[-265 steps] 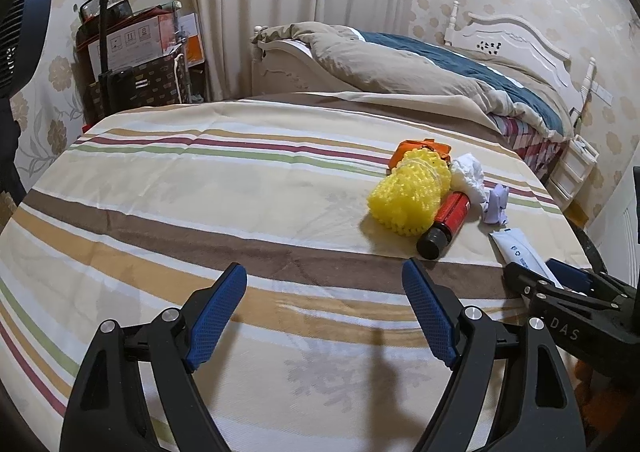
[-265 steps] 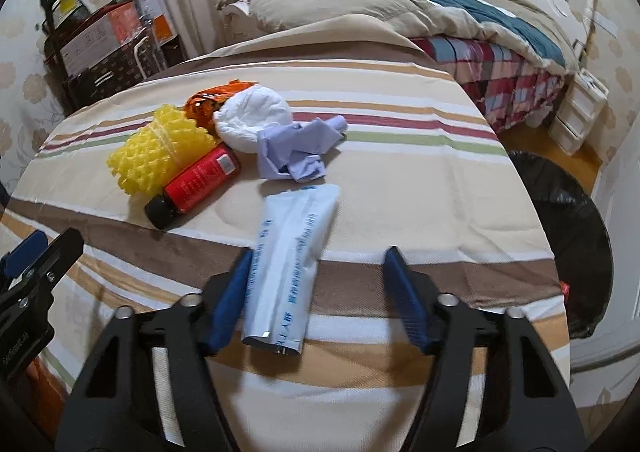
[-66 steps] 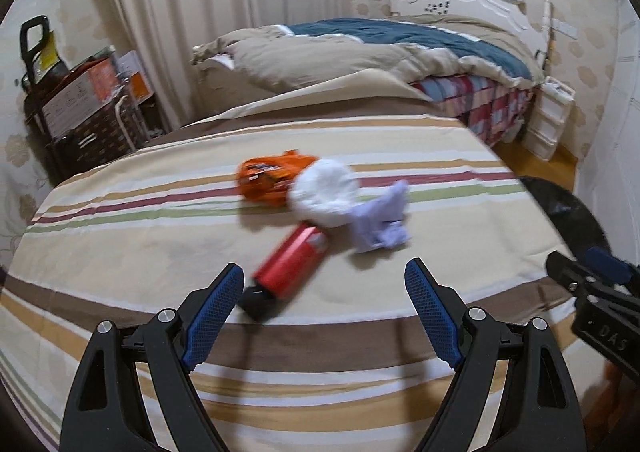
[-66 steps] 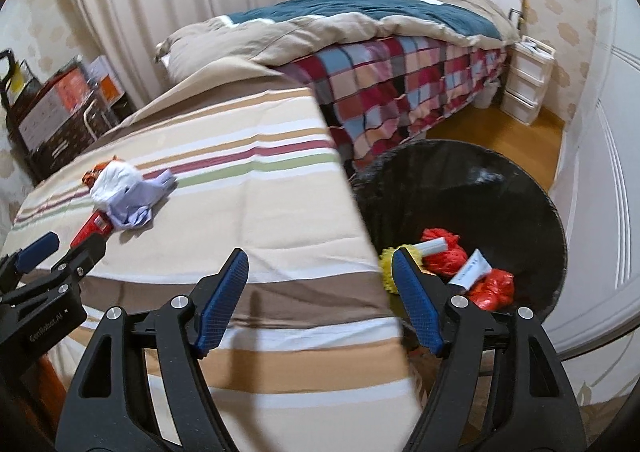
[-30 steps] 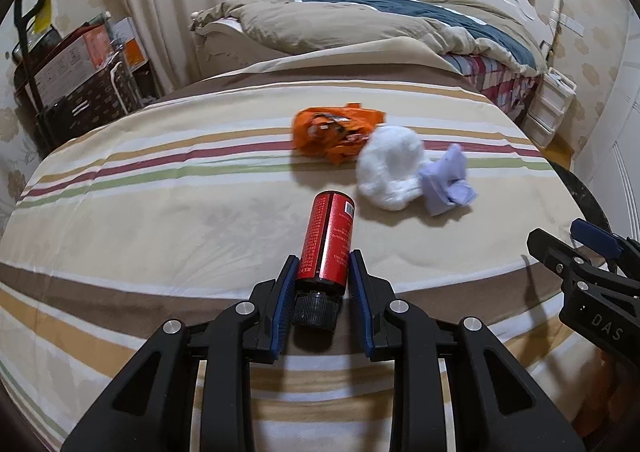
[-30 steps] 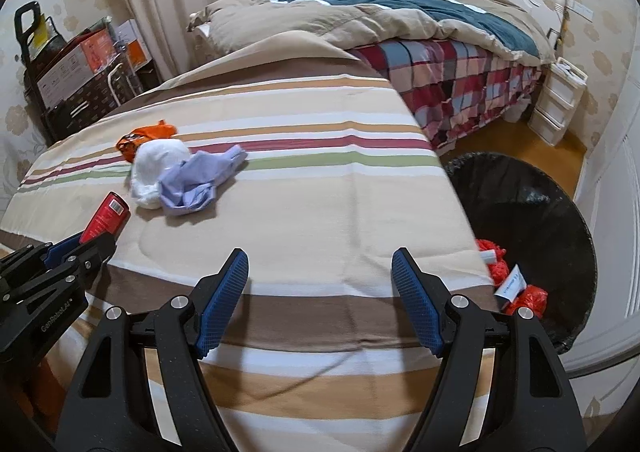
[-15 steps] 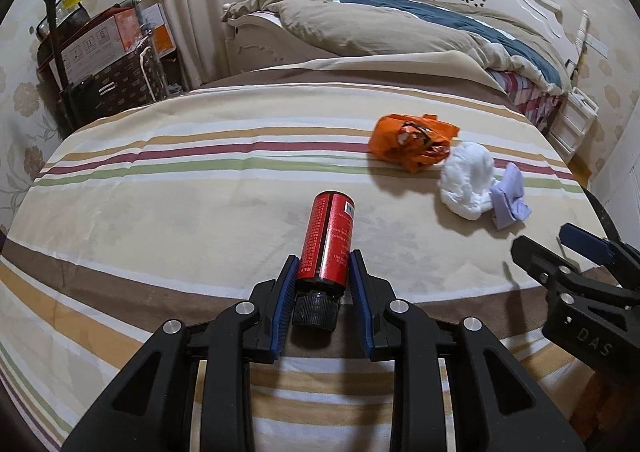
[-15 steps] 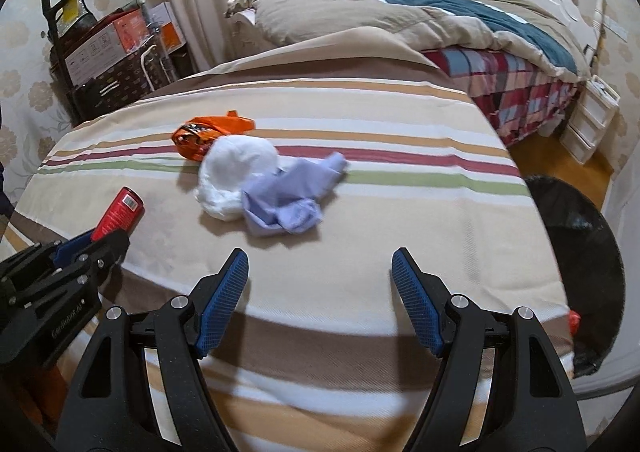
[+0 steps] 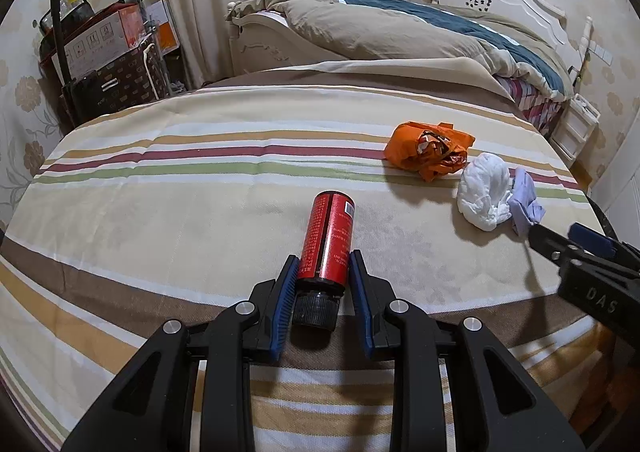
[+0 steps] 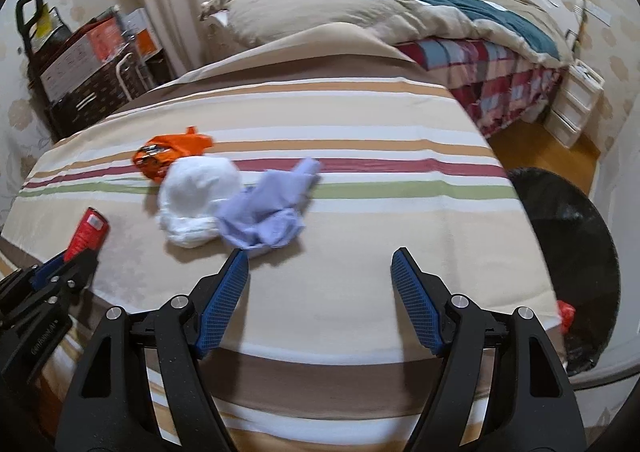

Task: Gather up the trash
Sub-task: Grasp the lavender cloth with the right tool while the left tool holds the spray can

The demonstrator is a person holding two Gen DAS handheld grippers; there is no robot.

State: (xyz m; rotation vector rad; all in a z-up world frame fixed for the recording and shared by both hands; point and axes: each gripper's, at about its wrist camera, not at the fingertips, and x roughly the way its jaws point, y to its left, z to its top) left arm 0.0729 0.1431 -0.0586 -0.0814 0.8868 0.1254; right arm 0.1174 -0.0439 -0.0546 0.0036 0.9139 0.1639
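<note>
Bottle (image 9: 329, 240) clamped (cap end nearest) in left gripper (image 9: 323, 284).

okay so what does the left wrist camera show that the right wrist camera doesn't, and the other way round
Only the left wrist view shows the left gripper shut on the red bottle near its black cap.

Only the right wrist view shows the black trash bin beside the table, and the right gripper open with nothing between its fingers.

Both show the orange wrapper, the white wad, the lavender cloth and the striped tablecloth.
</note>
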